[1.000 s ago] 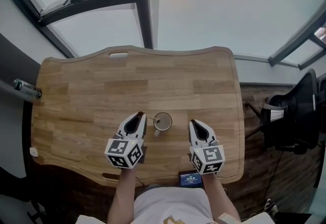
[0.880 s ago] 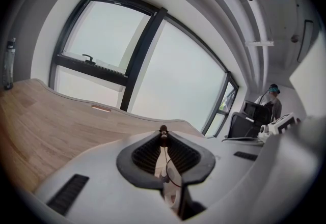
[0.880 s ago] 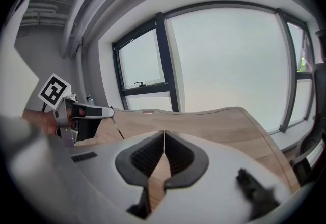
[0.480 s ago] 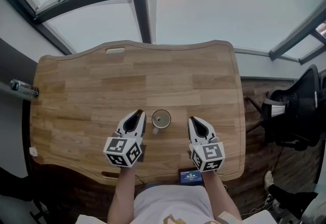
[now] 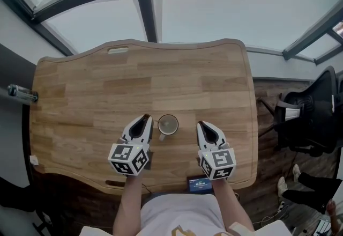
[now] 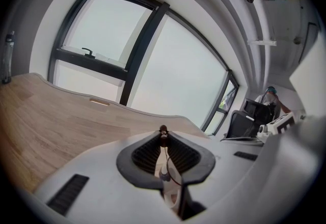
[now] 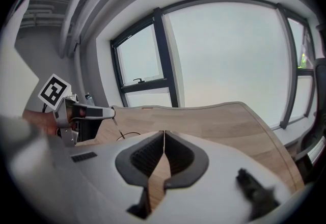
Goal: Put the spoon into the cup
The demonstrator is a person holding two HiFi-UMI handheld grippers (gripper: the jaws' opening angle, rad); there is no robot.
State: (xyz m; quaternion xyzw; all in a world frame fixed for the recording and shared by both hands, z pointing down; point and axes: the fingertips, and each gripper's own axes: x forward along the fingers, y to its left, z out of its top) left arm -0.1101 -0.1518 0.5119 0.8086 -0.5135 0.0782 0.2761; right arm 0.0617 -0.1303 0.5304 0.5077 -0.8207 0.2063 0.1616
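A small pale cup (image 5: 168, 124) stands on the wooden table (image 5: 96, 90) near its front edge, between my two grippers. My left gripper (image 5: 146, 117) is just left of the cup and is shut on a thin spoon (image 6: 164, 164); the spoon's dark end pokes out at the jaw tips (image 6: 163, 131). In the right gripper view the spoon (image 7: 115, 120) hangs from the left gripper (image 7: 102, 112) down towards the cup's rim (image 7: 127, 135). My right gripper (image 5: 201, 124) rests to the right of the cup, its jaws (image 7: 164, 132) shut on nothing.
A small blue-screened device (image 5: 199, 185) lies at the table's front edge by my right wrist. A bottle (image 5: 19, 93) juts out past the table's left edge. A black chair (image 5: 311, 117) stands right of the table, and a person's legs (image 5: 305, 184) show on the floor below it.
Grippers, spoon and cup keep their places. The head view has shifted slightly, and a person's legs have come into sight at the lower right.
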